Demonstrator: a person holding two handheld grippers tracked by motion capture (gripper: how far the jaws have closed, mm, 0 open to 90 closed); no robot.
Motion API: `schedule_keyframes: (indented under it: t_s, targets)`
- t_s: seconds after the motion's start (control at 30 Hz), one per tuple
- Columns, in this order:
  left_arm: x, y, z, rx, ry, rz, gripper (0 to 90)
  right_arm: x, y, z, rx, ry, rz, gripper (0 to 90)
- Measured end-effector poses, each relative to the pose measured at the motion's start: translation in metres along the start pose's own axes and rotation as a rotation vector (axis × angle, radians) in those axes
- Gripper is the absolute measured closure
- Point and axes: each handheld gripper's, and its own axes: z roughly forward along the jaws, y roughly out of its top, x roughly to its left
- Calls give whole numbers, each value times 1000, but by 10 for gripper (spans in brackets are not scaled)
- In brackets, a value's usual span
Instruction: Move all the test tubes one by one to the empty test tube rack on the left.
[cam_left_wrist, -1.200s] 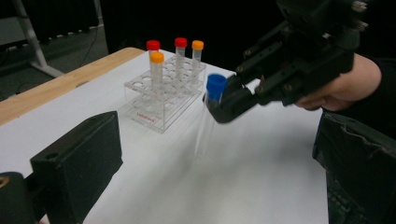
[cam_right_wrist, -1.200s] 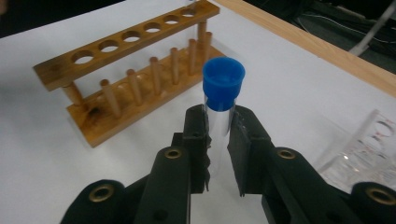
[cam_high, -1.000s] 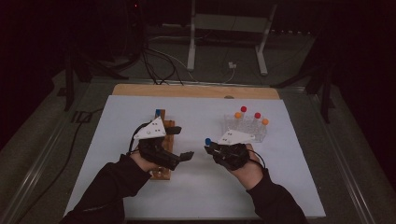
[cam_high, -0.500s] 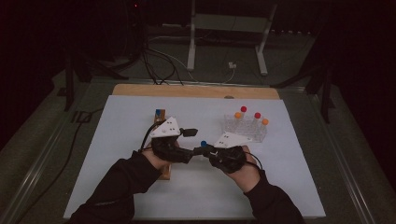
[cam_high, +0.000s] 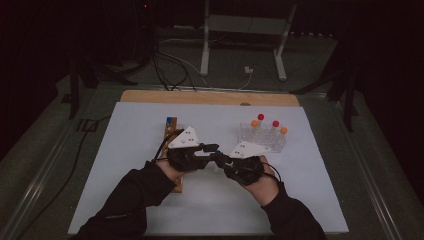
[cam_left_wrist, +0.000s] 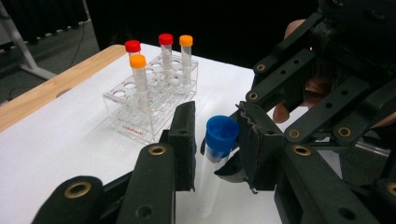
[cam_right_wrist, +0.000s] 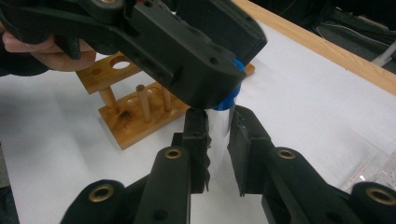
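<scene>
A clear tube (cam_right_wrist: 219, 128) with a blue cap (cam_left_wrist: 222, 133) stands upright between my two grippers, mid-table. My right gripper (cam_right_wrist: 218, 114) is shut on the tube's body, below the cap. My left gripper (cam_left_wrist: 217, 108) has just been closing around the cap: one pad touches it and the other stands a sliver away. In the high view the left gripper (cam_high: 212, 148) and the right gripper (cam_high: 220, 159) meet tip to tip in front of the person.
A clear plastic rack (cam_high: 262, 140) at the right holds several tubes with red and orange caps (cam_left_wrist: 149, 107). A wooden peg rack (cam_high: 171, 125) lies behind the left hand (cam_right_wrist: 135, 112). Everything sits on a white mat (cam_high: 125, 165).
My left gripper has moved right to meet the right gripper, and its jaws have narrowed around the blue cap. The right hand has stayed put.
</scene>
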Motion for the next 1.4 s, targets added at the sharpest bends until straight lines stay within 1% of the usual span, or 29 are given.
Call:
schedule_keyframes:
  t_s: [0.07,0.13,0.27,0.37,0.47,0.5,0.53,0.57,0.6,0.67,0.7,0.83,0.9,0.97,1.03,1.07,1.1,1.13,1.2,1.27,1.33,1.37,1.4]
  targets:
    - [-1,0,0,5,-3,9,725,0,0,0,0,-3,0,774]
    - [-1,0,0,6,-5,9,752,-1,0,-1,0,-4,-1,774]
    - [0,0,0,4,-1,9,764,-1,0,0,-1,-3,-1,774]
    - [-1,0,0,4,2,27,768,-1,0,0,-2,-3,-1,774]
    - [-1,1,0,3,7,33,769,-1,0,-1,-5,1,5,772]
    - [-1,1,0,5,7,29,769,-2,0,-1,-12,2,13,768]
    - [-1,2,0,6,8,35,769,-2,0,-1,-13,2,13,764]
    - [-2,2,-1,6,19,42,769,-2,0,-1,-14,1,8,754]
    - [-1,2,-1,6,21,40,769,-2,0,-2,-15,6,9,701]
    - [2,2,-3,8,33,38,769,-2,-1,-3,-20,2,11,634]
    - [4,3,-5,6,32,29,769,-3,-2,-3,-23,4,14,603]
    - [9,4,-12,3,53,24,769,-5,-4,-6,-42,5,16,524]
    - [12,6,-16,3,61,26,769,-7,-6,-7,-50,6,20,452]
    - [15,7,-20,8,74,28,769,-8,-7,-7,-46,4,21,386]
    - [18,9,-24,6,87,28,769,-8,-9,-8,-54,-9,27,324]
    - [20,10,-27,4,89,23,769,-9,-9,-8,-57,-21,30,277]
    - [22,11,-30,2,97,21,769,-9,-10,-8,-57,-31,41,225]
    - [23,12,-32,1,111,26,769,-10,-10,-8,-59,-41,47,192]
    - [25,13,-38,-9,126,23,769,-12,-11,-9,-63,-53,52,155]
    - [25,15,-42,-11,142,31,769,-14,-11,-11,-72,-62,61,142]
    - [27,16,-46,-15,151,25,769,-15,-12,-12,-74,-72,68,100]
    - [28,16,-47,-12,159,29,769,-16,-12,-13,-73,-63,68,77]
    - [29,16,-49,-12,164,28,769,-16,-12,-13,-73,-64,67,58]
